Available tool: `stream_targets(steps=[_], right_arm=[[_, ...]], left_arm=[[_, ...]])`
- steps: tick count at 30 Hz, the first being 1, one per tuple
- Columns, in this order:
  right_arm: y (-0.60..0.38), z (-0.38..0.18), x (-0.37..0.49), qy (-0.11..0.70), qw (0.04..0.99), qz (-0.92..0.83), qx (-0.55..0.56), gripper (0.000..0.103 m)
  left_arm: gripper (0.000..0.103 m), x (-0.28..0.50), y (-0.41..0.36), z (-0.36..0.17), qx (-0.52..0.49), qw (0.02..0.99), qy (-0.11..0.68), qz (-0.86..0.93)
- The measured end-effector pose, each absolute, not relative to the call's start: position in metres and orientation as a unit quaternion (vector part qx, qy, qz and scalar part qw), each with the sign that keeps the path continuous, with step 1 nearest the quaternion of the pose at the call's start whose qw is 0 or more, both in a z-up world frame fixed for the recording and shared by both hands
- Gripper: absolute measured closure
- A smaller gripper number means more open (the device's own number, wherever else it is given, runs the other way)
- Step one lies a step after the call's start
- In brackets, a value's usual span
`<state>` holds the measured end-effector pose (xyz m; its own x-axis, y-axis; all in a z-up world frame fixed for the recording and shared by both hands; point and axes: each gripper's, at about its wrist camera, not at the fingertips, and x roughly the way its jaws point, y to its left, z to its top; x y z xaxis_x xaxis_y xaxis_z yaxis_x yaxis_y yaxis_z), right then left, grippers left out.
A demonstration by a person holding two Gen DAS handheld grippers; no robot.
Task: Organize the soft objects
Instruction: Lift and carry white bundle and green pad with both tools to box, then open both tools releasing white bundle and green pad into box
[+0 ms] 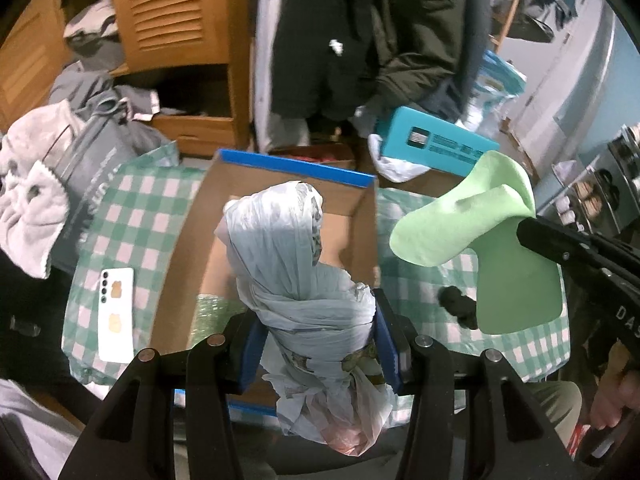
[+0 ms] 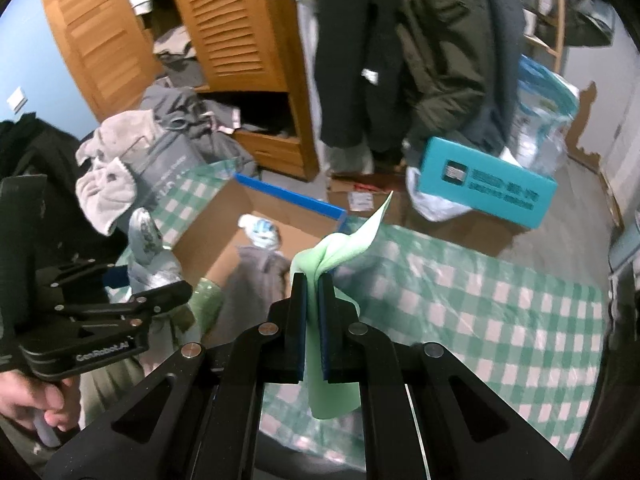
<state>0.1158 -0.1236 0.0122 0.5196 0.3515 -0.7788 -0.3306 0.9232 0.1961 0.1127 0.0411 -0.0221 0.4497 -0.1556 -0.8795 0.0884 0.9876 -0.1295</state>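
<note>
A: the pale grey bag [image 1: 304, 280] – wrapped and knotted plastic, stands upright over the open cardboard box [image 1: 362, 224], pinched low down.
B: and the green cloth [image 2: 340, 248]? thin, folded, twisted – held up over the checked sheet, right of the box.

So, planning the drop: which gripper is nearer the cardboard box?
Left. The left gripper holds the plastic bag bundle over the cardboard box; the right gripper is off beside it with the green cloth.

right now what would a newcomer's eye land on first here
Probably the green cloth, pinched in the right gripper above the checked sheet. Next, the knotted plastic bag clamped in the left gripper over the open cardboard box.
</note>
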Motion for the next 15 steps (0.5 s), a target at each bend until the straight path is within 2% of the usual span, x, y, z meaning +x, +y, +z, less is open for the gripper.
stream_targets(steps=[15], right_arm=[[-0.040, -0.002, 0.135, 0.465, 0.851, 0.242, -0.011, 0.098]], left_arm=[[0.053, 0.123, 0.096, -0.044, -0.045, 0.845, 0.531, -0.034]])
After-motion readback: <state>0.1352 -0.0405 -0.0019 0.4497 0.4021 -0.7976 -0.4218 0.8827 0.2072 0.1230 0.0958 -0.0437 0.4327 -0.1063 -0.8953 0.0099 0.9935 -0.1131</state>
